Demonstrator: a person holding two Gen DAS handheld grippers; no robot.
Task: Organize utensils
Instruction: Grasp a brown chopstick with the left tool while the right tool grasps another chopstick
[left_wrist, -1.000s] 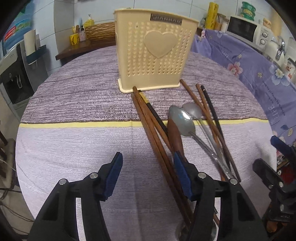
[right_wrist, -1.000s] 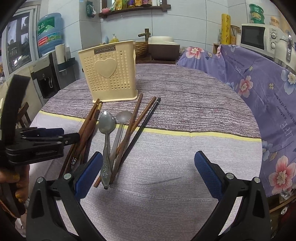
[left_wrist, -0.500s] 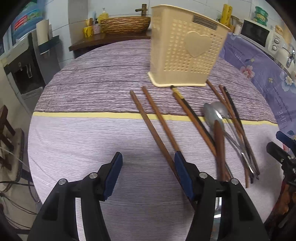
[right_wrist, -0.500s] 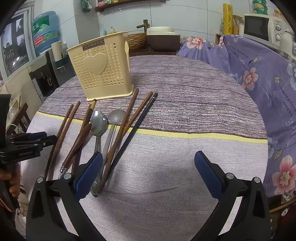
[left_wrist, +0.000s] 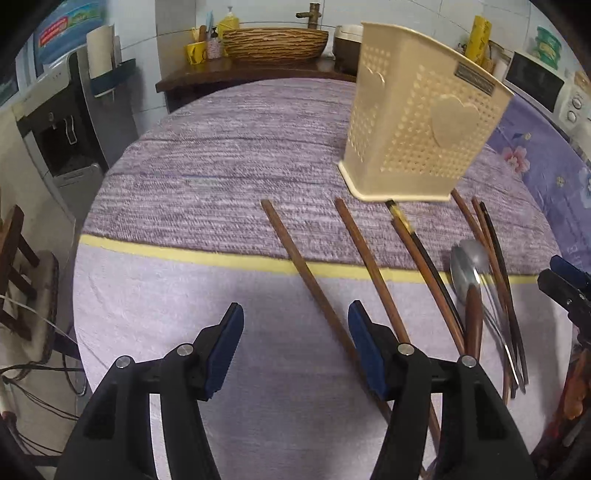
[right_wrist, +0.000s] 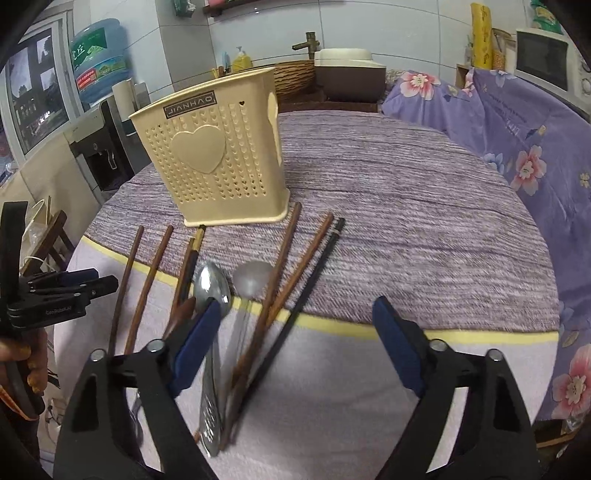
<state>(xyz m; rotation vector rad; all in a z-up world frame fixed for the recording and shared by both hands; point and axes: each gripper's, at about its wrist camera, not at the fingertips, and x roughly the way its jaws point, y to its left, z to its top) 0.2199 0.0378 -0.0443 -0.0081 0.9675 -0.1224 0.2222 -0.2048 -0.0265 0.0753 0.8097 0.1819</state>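
A cream perforated utensil holder (left_wrist: 417, 122) with a heart stands upright on the round table; it also shows in the right wrist view (right_wrist: 218, 162). Several brown chopsticks (left_wrist: 317, 291) and two metal spoons (right_wrist: 212, 286) lie in front of it. My left gripper (left_wrist: 295, 343) is open and empty, low over the near ends of two chopsticks at the left of the pile. My right gripper (right_wrist: 295, 347) is open wide and empty, above the spoon handles and right-hand chopsticks (right_wrist: 295, 273). The left gripper also shows in the right wrist view (right_wrist: 66, 291).
The table wears a purple striped cloth (right_wrist: 406, 206) with a yellow band. A floral purple cover (right_wrist: 517, 122) lies to the right. A water dispenser (left_wrist: 62, 140) and a shelf with a wicker basket (left_wrist: 275, 42) stand behind the table.
My left gripper has moved left, away from the spoons, and the two leftmost chopsticks now lie spread apart from the pile. My right gripper has moved forward toward the utensils.
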